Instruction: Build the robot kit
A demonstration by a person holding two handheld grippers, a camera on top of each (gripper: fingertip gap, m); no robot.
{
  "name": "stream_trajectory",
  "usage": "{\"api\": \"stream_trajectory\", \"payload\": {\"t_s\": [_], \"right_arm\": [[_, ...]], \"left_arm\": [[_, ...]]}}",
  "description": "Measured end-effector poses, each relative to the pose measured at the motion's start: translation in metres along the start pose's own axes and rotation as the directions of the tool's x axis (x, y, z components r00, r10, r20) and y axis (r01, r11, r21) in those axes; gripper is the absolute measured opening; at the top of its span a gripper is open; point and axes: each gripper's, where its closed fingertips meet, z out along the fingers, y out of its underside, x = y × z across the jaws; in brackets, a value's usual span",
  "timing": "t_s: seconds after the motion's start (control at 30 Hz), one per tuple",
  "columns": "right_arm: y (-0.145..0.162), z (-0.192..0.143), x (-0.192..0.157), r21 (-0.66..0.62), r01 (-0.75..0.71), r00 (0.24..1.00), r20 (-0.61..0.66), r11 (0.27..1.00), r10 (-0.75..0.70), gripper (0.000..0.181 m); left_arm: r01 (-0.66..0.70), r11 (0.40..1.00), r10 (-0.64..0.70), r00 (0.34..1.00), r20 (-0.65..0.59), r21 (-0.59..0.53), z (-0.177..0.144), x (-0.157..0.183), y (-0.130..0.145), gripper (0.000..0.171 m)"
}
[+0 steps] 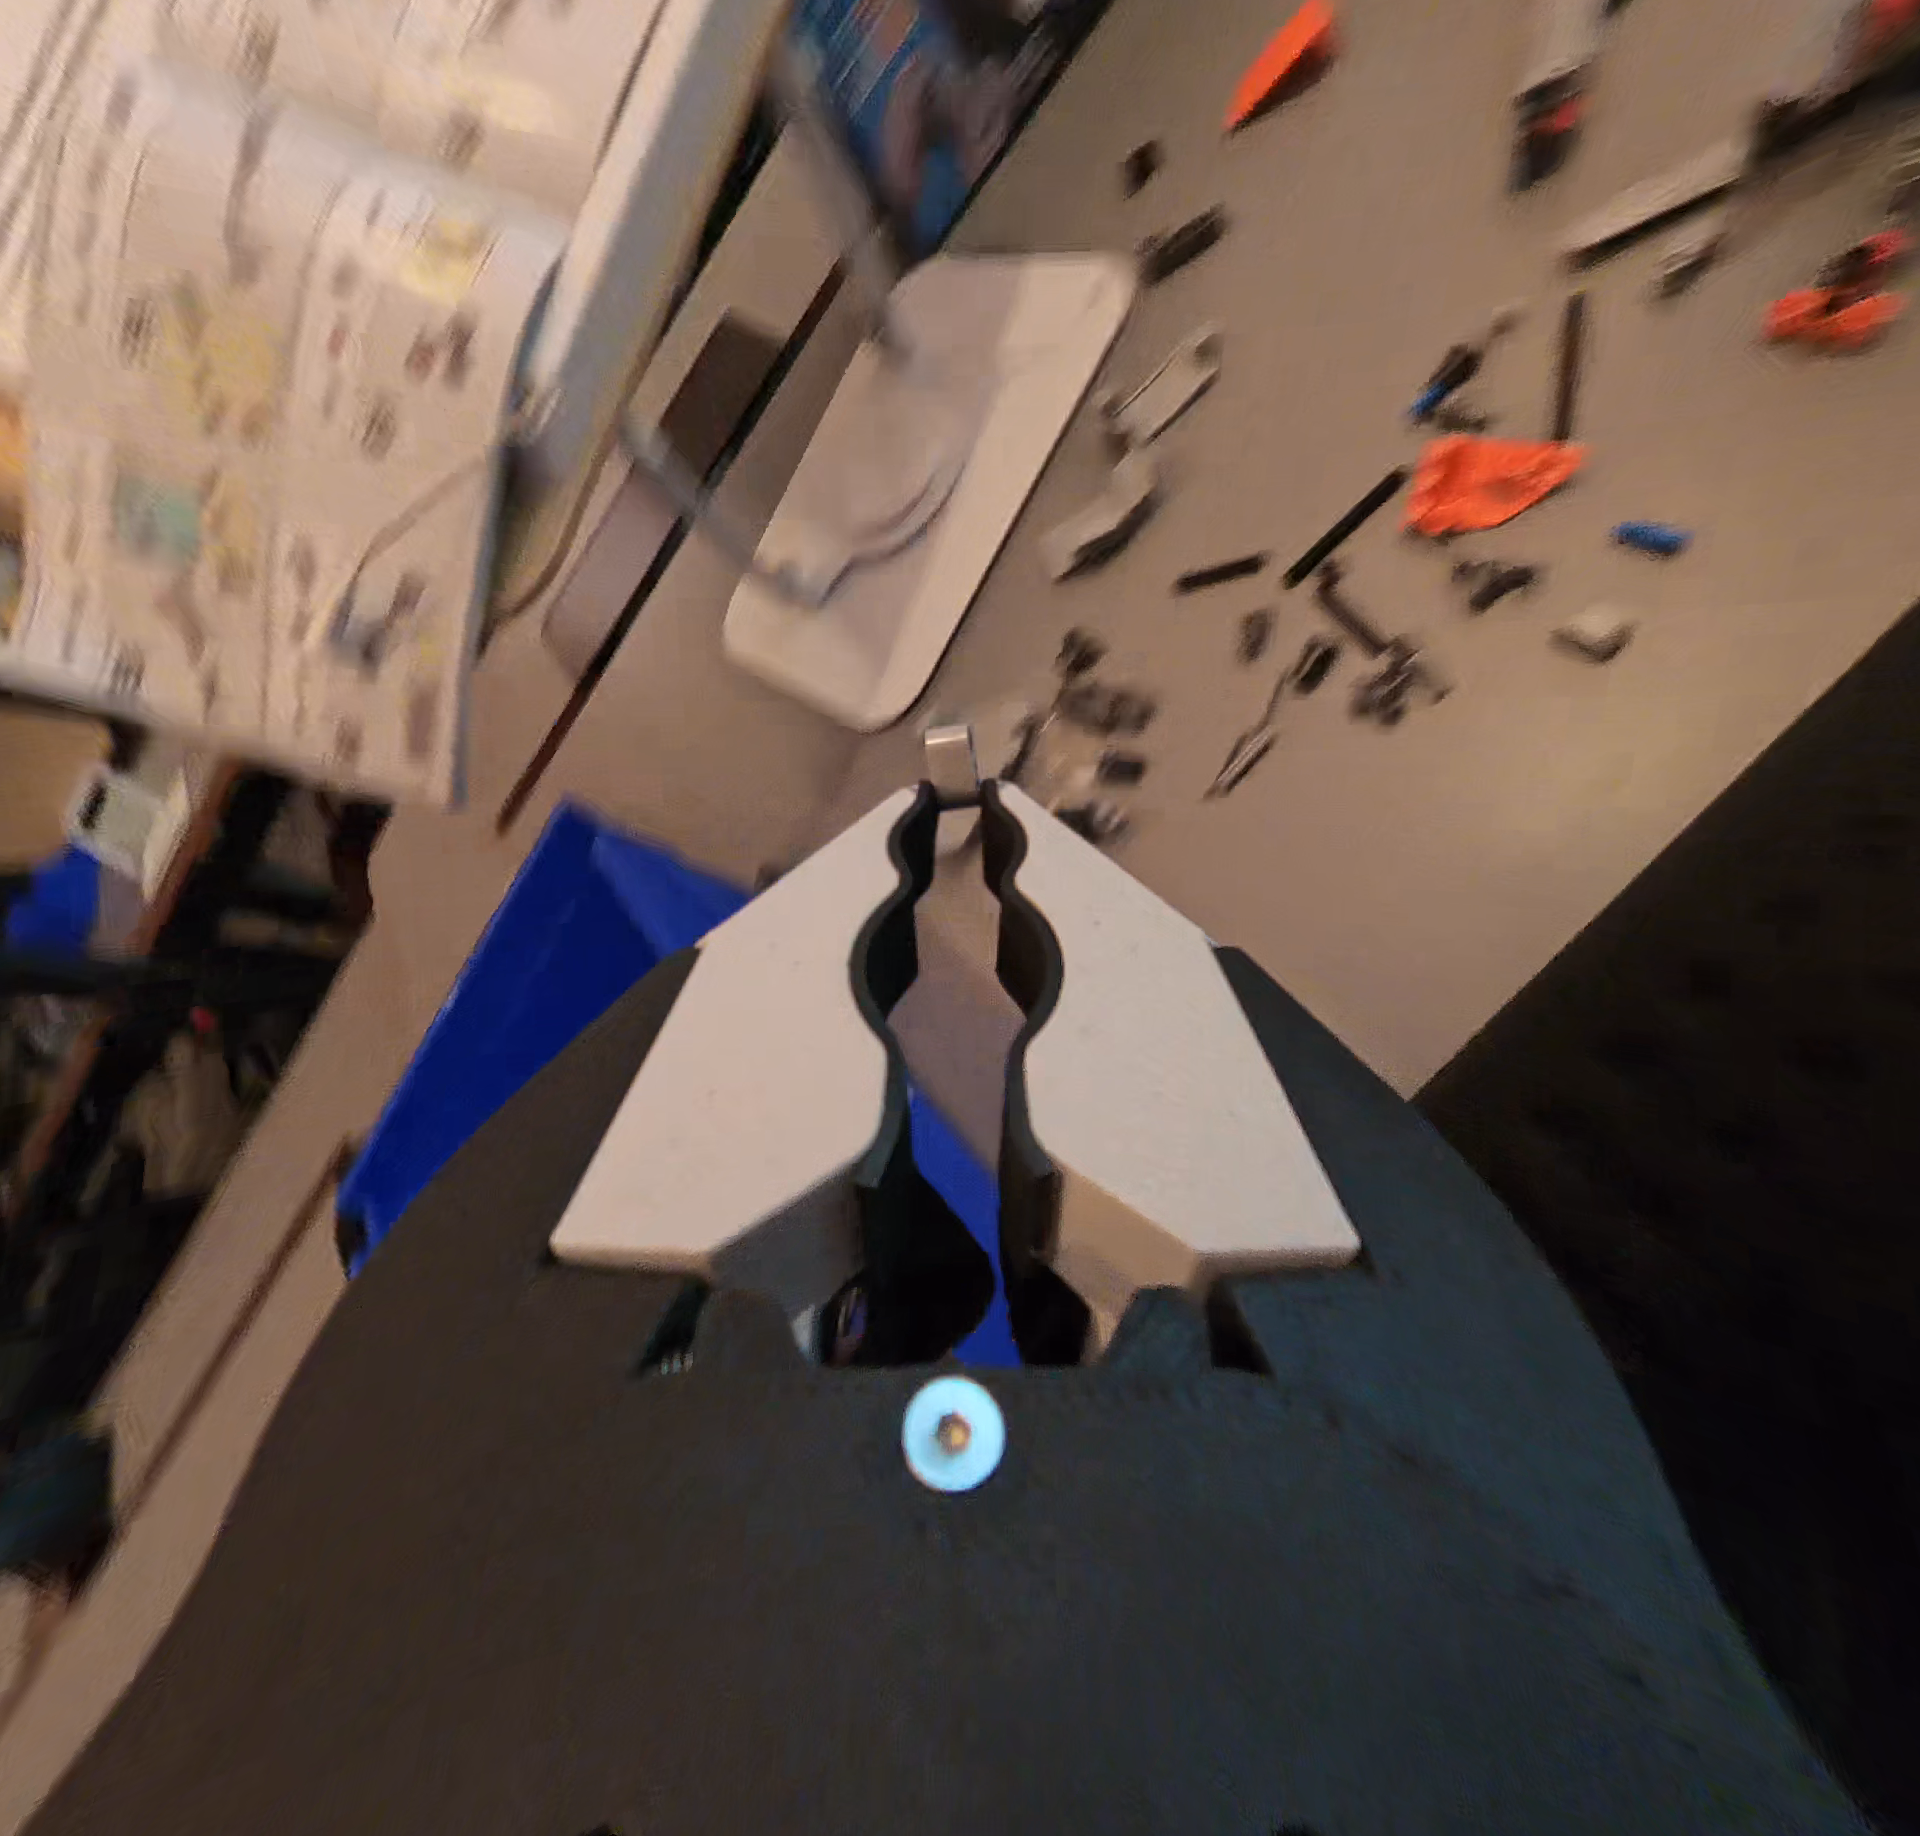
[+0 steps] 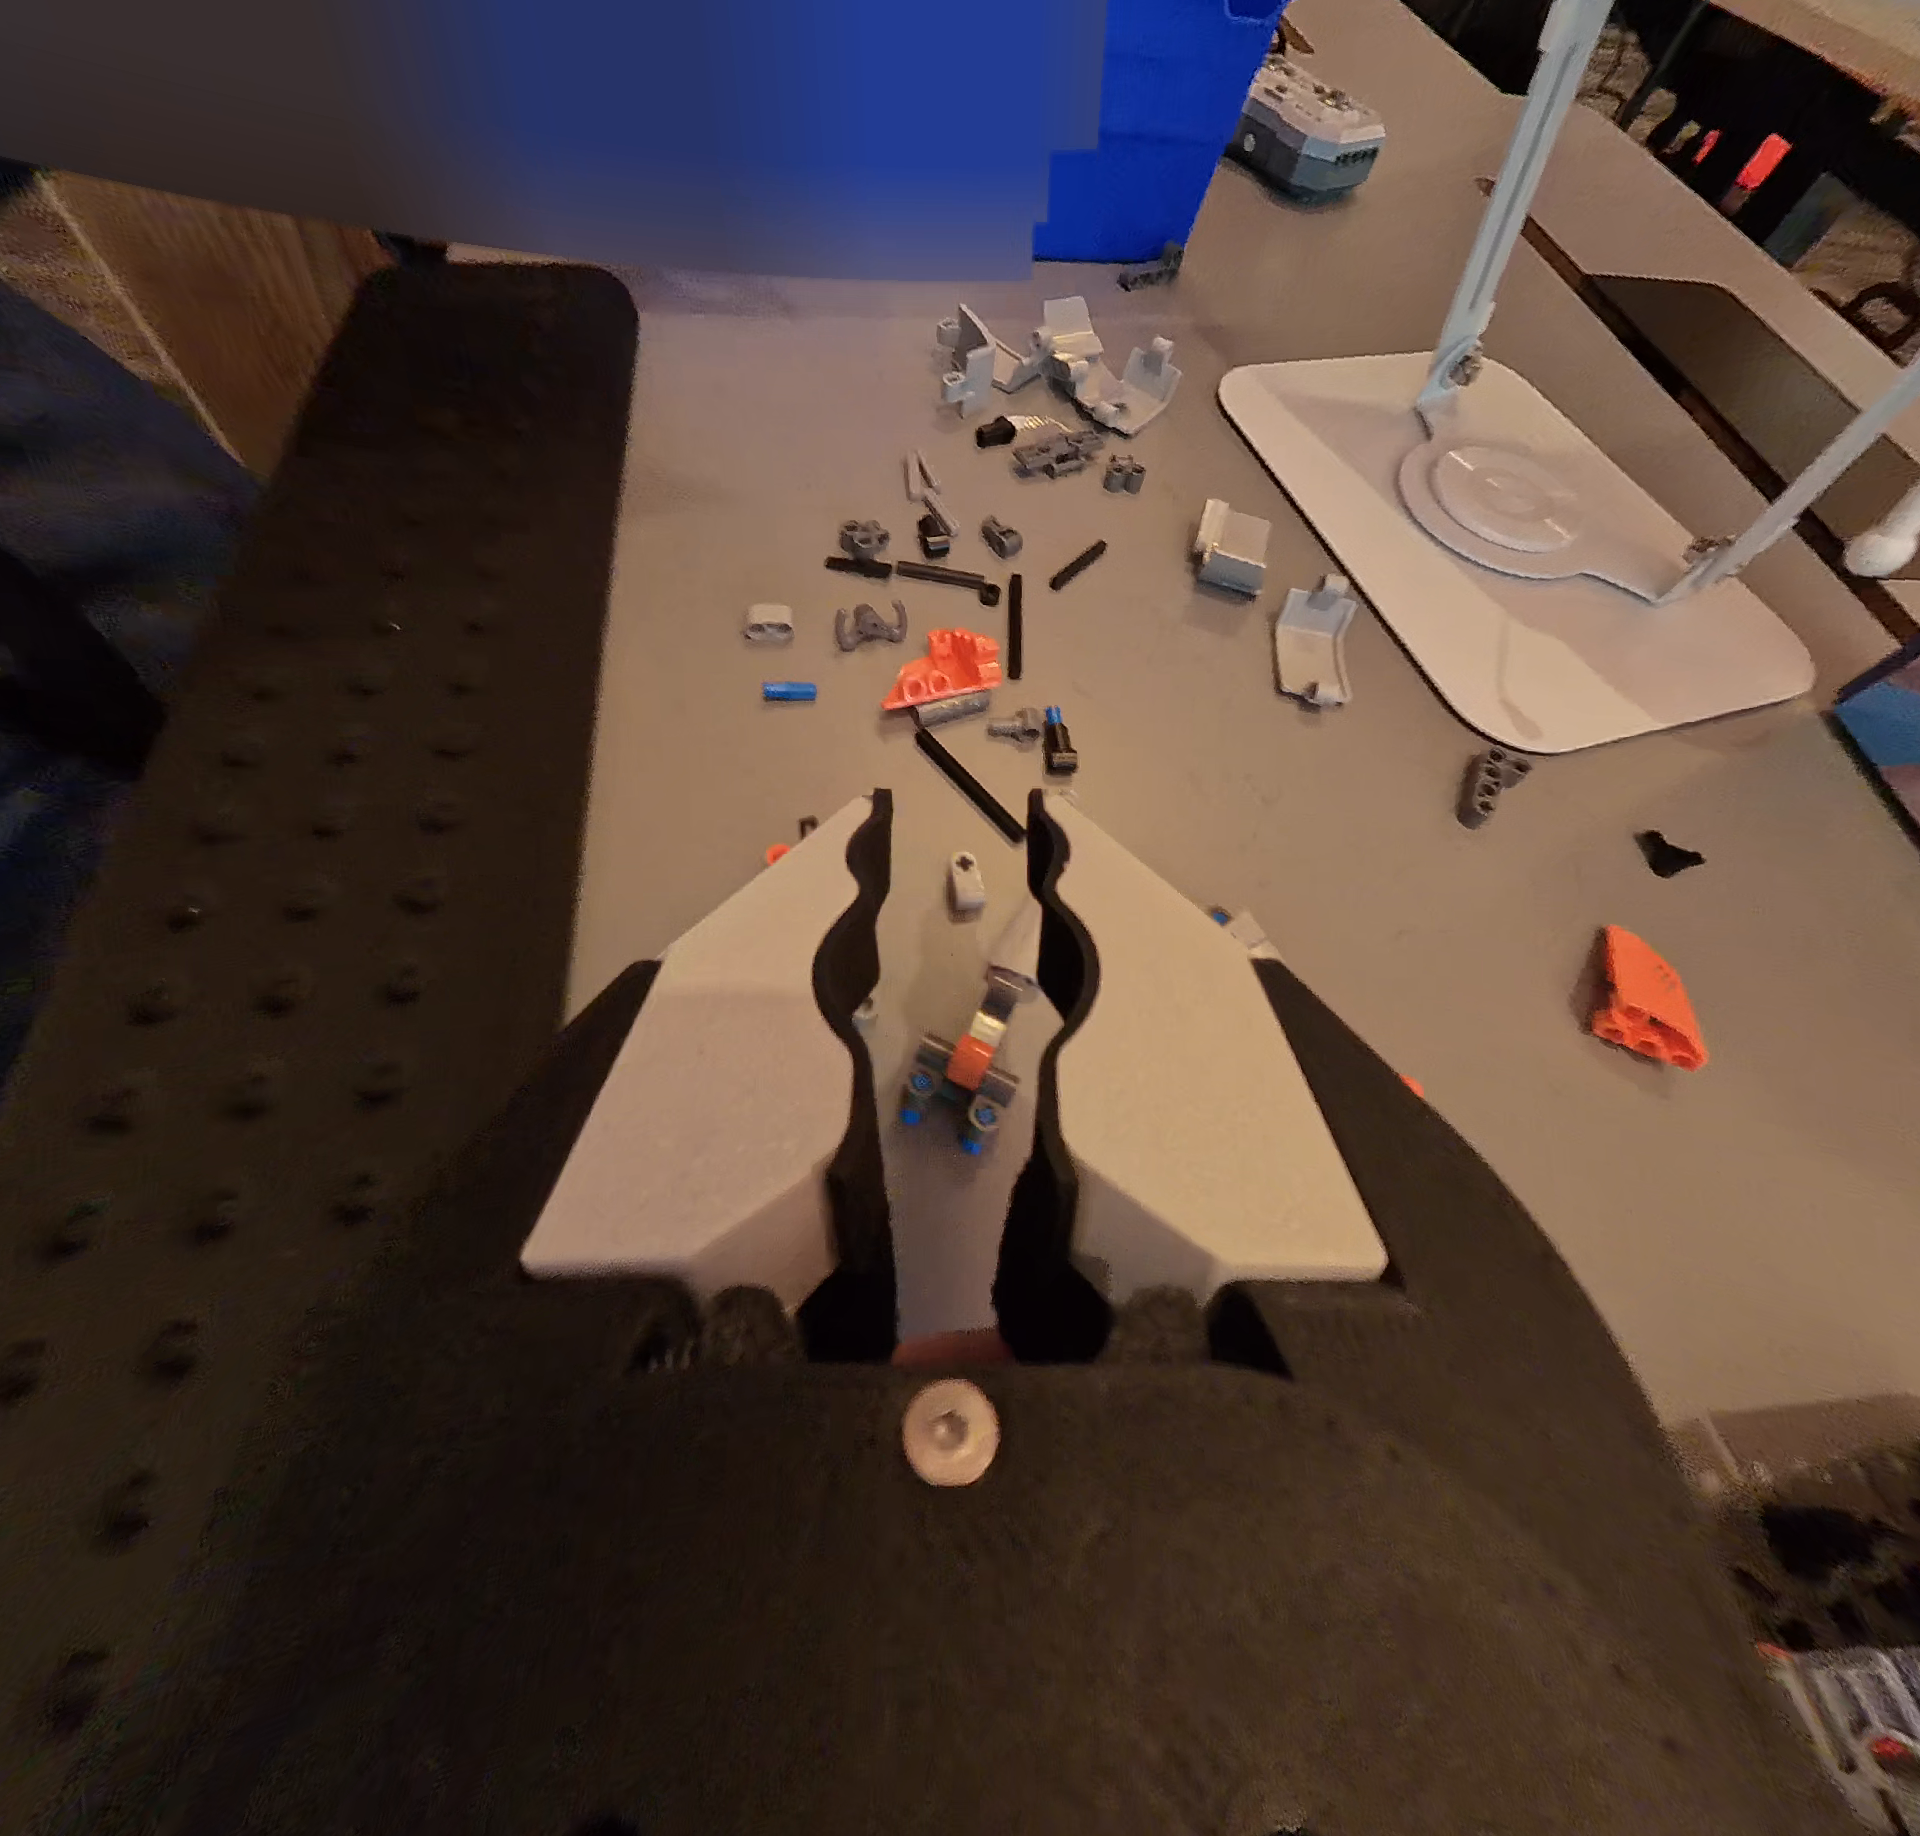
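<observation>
The left gripper [image 1: 954, 794] is closed on a small pale grey piece [image 1: 951, 750], pinched at the very fingertips so that most of it sticks out past them. The left wrist view is smeared with motion blur, so I can only say it looks like a small plastic building part. It is held in the air above the tabletop [image 1: 1299, 830], with a scatter of small black parts [image 1: 1101, 716] lying just beyond it on the surface.

The right gripper [image 2: 958, 799] is open and holds nothing; its fingers stand apart with the grey tabletop [image 2: 1299, 955] showing between them. Seen through that gap lies a small assembly with an orange middle, grey body and blue pins [image 2: 971, 1064], its long axis running roughly along the fingers and leaning a little to the right. It sits nearer the right finger [image 2: 1164, 1059]. Whether it touches that finger is hard to tell. A little white connector [image 2: 965, 880] lies further forward in the same gap, and a black rod [image 2: 968, 784] runs diagonally just past the fingertips.

Further out are an orange angled piece [image 2: 943, 672], a short blue pin [image 2: 788, 691], several light grey shell parts [image 2: 1060, 363] and an orange wedge [image 2: 1647, 1002] well off to the right. A white flat stand base [image 2: 1558, 623] sits beyond them, a blue bin [image 2: 1164, 103] stands at the far edge, and a black studded plate [image 2: 312, 747] lies along the left side.
</observation>
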Motion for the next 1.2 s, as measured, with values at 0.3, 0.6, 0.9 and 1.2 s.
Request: {"api": "stream_trajectory", "payload": {"t_s": [0.3, 0.6, 0.9, 1.2], "right_arm": [[-0.028, 0.003, -0.023, 0.088, -0.065, 0.995, 0.079, 0.994, 0.058, 0.021], [-0.025, 0.014, -0.018, 0.072, -0.13, 0.99, 0.056, 0.989, 0.126, 0.018], [-0.01, 0.016, -0.014, 0.012, -0.209, 0.975, 0.079, 0.978, 0.207, 0.009], [0.008, 0.019, -0.019, -0.047, -0.074, 0.993, 0.086, 0.996, 0.078, 0.005]], "left_arm": [[-0.461, 0.857, 0.453, 0.887, 0.089, 0.228, 0.076, 0.126, -0.088, 0.006], [-0.686, 0.678, 0.646, 0.728, 0.23, 0.264, 0.091, 0.165, -0.113, 0.006], [-0.732, 0.62, 0.661, 0.681, 0.314, 0.283, 0.093, 0.173, -0.123, 0.005], [-0.578, 0.757, 0.603, 0.798, 0.017, 0.305, 0.101, 0.186, -0.089, 0.016]]}}
